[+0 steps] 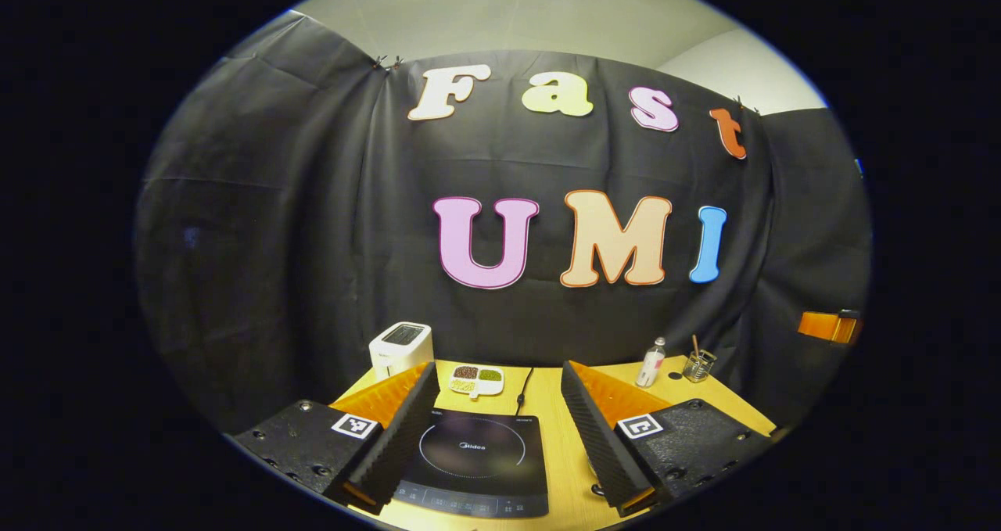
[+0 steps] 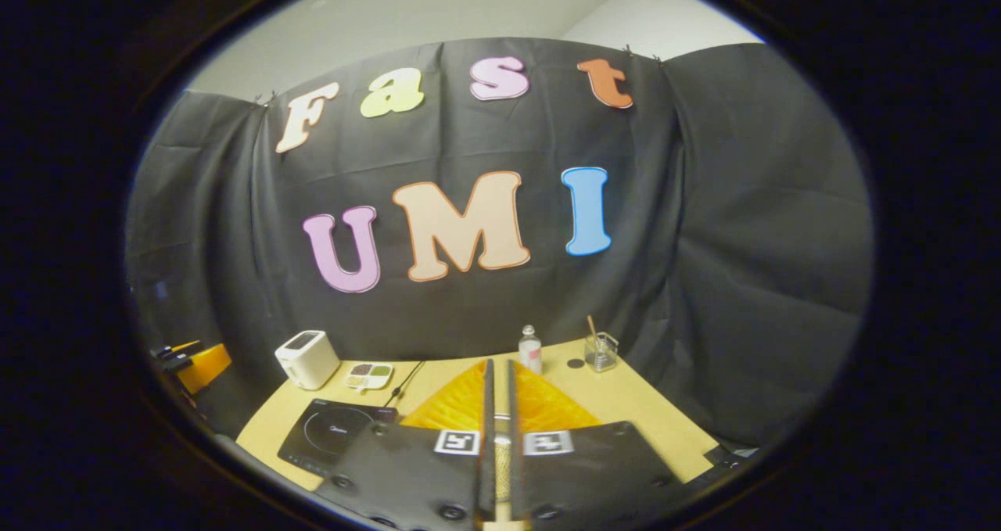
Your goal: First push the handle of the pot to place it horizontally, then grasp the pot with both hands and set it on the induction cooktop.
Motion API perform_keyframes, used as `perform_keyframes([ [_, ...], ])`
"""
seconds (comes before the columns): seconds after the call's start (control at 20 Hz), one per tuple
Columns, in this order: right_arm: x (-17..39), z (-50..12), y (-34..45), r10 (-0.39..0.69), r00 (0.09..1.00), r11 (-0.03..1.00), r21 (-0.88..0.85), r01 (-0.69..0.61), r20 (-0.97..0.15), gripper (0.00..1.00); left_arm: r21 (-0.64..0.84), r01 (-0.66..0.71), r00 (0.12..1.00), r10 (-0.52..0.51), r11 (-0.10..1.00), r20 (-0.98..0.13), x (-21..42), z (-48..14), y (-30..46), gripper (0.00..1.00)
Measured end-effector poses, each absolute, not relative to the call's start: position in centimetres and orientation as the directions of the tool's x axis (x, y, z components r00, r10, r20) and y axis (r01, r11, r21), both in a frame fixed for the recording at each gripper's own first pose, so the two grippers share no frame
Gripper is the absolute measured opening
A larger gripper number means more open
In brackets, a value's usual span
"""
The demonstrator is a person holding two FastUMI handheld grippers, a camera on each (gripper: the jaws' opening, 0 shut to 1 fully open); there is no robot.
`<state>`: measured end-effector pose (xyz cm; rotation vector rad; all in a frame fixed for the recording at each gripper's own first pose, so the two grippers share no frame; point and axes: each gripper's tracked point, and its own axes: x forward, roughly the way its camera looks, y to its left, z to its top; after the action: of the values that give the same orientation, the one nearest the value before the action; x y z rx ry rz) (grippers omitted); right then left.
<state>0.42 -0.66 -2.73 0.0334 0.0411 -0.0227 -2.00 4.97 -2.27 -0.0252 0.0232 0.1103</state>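
Hovering left gripper (image 1: 500,437) gapes empty, right gripper (image 2: 497,421) nearly closed; divided dish (image 1: 476,380) holds grains.

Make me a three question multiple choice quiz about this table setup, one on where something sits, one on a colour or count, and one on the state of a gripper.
1. Where does the toaster stand relative to the induction cooktop?
A. At the far left of the table, behind the cooktop
B. On top of the cooktop
C. At the near right edge of the table

2. What colour is the toaster?
A. Red
B. White
C. Green

3. How does the right gripper stand?
A. Wide open
B. Clamped on the toaster
C. Fingers nearly together with nothing between them

Answers:
1. A, the left gripper view shows it by the cloth wall, past the cooktop's far left corner.
2. B, its body is white in both views.
3. C, the right gripper view shows just a thin slit between its fingers, while the left gripper is spread wide.
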Motion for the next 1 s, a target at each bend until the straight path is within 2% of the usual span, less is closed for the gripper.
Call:
perform_keyframes([
  [0.05, 0.4, -3.0, -0.5, -0.021, 0.999, 0.999, 0.035, 0.023, -0.048, 0.04, -0.03, -0.111, 0.994, 0.11, 0.993, -0.026, -2.0, -2.4, 5.1, 0.96],
  [0.2, 0.4, -4.0, -0.6, -0.038, 0.997, 0.999, 0.026, 0.04, -0.065, 0.1, -0.029, -0.114, 0.993, 0.113, 0.993, -0.033, -2.1, -2.9, 5.9, 0.96],
  [0.25, 0.4, -4.6, -0.5, -0.04, 0.996, 0.999, 0.033, 0.043, -0.081, 0.02, -0.024, -0.118, 0.992, 0.117, 0.993, -0.035, -2.1, -3.0, 6.1, 0.96],
  [0.3, 0.4, -5.6, -0.5, -0.042, 0.994, 0.998, 0.044, 0.046, -0.1, 0.06, -0.019, -0.121, 0.992, 0.12, 0.992, -0.036, -2.3, -3.0, 6.5, 0.96],
  [0.35, 0.4, -6.6, -0.5, -0.042, 0.992, 0.997, 0.056, 0.049, -0.122, 0.06, -0.016, -0.123, 0.992, 0.122, 0.992, -0.037, -2.5, -3.1, 6.8, 0.96],
  [0.5, 0.4, -10.7, -0.5, -0.037, 0.976, 0.995, 0.082, 0.056, -0.214, 0.06, -0.012, -0.128, 0.991, 0.128, 0.992, -0.047, -2.8, -3.6, 7.5, 0.96],
  [0.55, 0.3, -12.2, -0.5, -0.037, 0.968, 0.994, 0.088, 0.061, -0.248, 0.02, -0.009, -0.132, 0.99, 0.131, 0.991, -0.05, -3.0, -3.9, 7.9, 0.92],
  [0.6, 0.1, -13.7, -0.5, -0.037, 0.958, 0.994, 0.089, 0.065, -0.283, 0.01, -0.006, -0.136, 0.989, 0.136, 0.991, -0.055, -3.0, -4.1, 8.2, 0.96],
  [0.65, 0.0, -15.1, -0.4, -0.036, 0.948, 0.994, 0.086, 0.067, -0.315, 0.01, -0.006, -0.142, 0.988, 0.141, 0.99, -0.061, -3.2, -4.4, 8.6, 0.92],
  [0.75, -0.2, -17.6, 0.0, -0.031, 0.931, 0.995, 0.077, 0.063, -0.363, 0.01, -0.017, -0.145, 0.987, 0.144, 0.989, -0.07, -3.4, -4.6, 9.0, 0.95],
  [0.8, -0.2, -19.0, 0.4, -0.031, 0.921, 0.996, 0.071, 0.063, -0.387, 0.05, -0.021, -0.144, 0.987, 0.142, 0.989, -0.076, -3.5, -4.9, 9.3, 0.92],
  [0.85, -0.3, -20.3, 0.8, -0.028, 0.911, 0.996, 0.067, 0.061, -0.411, 0.01, -0.018, -0.143, 0.986, 0.141, 0.99, -0.084, -3.6, -5.3, 9.4, 0.92],
  [0.9, -0.5, -21.6, 1.3, -0.021, 0.898, 0.996, 0.069, 0.058, -0.439, 0.05, -0.013, -0.144, 0.986, 0.142, 0.99, -0.089, -3.6, -5.6, 9.7, 0.96],
  [1.0, -0.9, -24.5, 2.6, 0.002, 0.864, 0.995, 0.086, 0.048, -0.503, 0.05, -0.009, -0.137, 0.986, 0.136, 0.99, -0.094, -3.7, -5.8, 10.1, 0.96],
])
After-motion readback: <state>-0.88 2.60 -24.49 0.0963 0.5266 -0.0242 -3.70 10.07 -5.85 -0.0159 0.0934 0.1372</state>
